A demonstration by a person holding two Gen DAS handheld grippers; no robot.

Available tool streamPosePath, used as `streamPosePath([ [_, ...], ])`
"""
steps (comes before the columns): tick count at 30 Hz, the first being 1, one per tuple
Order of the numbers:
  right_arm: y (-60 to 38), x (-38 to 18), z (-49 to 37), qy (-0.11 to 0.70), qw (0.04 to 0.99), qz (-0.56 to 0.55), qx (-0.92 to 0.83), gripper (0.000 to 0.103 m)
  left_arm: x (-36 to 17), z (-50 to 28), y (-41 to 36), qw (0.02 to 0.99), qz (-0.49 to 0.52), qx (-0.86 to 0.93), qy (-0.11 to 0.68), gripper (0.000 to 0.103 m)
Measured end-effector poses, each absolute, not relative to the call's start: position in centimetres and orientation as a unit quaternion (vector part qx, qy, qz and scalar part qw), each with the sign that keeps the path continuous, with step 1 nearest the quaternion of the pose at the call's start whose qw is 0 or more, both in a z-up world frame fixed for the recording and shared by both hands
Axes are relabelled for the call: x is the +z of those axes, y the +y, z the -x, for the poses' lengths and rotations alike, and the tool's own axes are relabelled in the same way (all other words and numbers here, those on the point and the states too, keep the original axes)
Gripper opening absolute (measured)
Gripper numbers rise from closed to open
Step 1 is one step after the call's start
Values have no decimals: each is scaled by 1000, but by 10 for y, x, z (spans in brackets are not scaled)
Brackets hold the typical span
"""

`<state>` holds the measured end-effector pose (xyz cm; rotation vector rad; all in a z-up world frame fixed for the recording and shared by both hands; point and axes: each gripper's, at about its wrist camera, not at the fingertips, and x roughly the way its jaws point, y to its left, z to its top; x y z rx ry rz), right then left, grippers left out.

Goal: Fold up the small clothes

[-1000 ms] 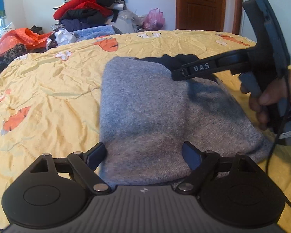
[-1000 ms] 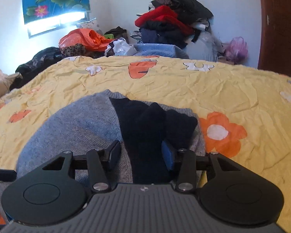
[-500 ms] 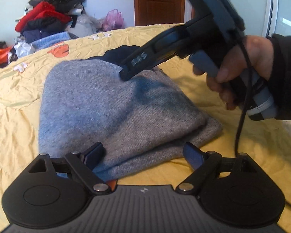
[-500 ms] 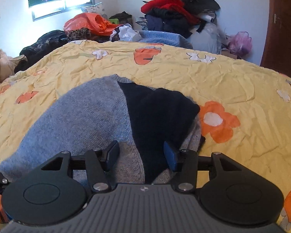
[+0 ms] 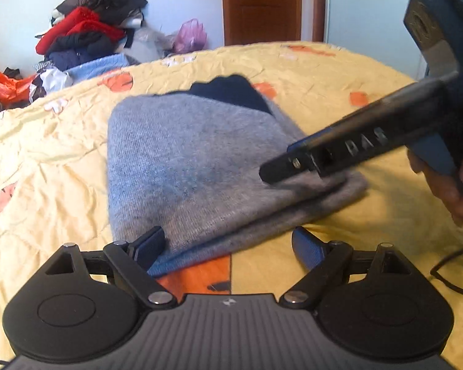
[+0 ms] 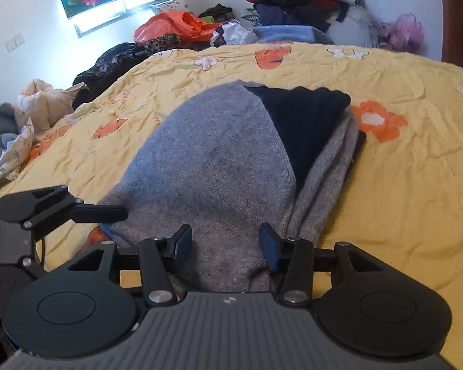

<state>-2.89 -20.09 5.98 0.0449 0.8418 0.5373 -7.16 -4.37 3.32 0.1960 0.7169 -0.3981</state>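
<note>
A folded grey sweater [image 5: 194,160] with a navy part [image 5: 231,92] at its far end lies on the yellow flowered bedspread [image 5: 46,160]. My left gripper [image 5: 228,248] stands wide open at the sweater's near corner; the fabric edge lies by its left finger and the pads do not press it. In the right wrist view, my right gripper [image 6: 226,245] hovers partly open over the near edge of the grey sweater [image 6: 219,160], with fabric under the gap and no pinch. A hand holds that gripper, and its finger [image 5: 324,157] reaches over the sweater's right corner.
A heap of red, black and blue clothes [image 5: 89,30] and an orange bag [image 6: 176,26] sit past the bed's far edge. Crumpled bedding [image 6: 21,123] lies at the left. A brown door [image 5: 262,3] is behind. A black cable [image 5: 447,274] trails on the bedspread at right.
My right gripper drew back from over the navy part to the sweater's near edge. The left gripper shifted toward the sweater's near corner. The sweater stayed flat.
</note>
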Motion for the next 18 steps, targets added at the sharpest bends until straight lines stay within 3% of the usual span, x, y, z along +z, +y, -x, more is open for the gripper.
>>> streamPosePath([
  [8, -195, 46, 42, 410, 871, -18, 272, 59, 22, 74, -39, 913, -106, -176, 352, 90],
  [13, -212, 68, 69, 408, 875, -33, 258, 61, 47, 103, -19, 927, -101, -174, 316, 90],
  [14, -218, 73, 78, 400, 881, -32, 251, 63, 52, 109, -10, 932, -102, -165, 305, 90],
  [16, -235, 78, 96, 386, 894, -33, 224, 85, 59, 117, 9, 940, -103, -138, 294, 91],
  [18, -249, 80, 111, 377, 906, -33, 191, 90, 66, 122, 26, 946, -110, -100, 288, 91],
])
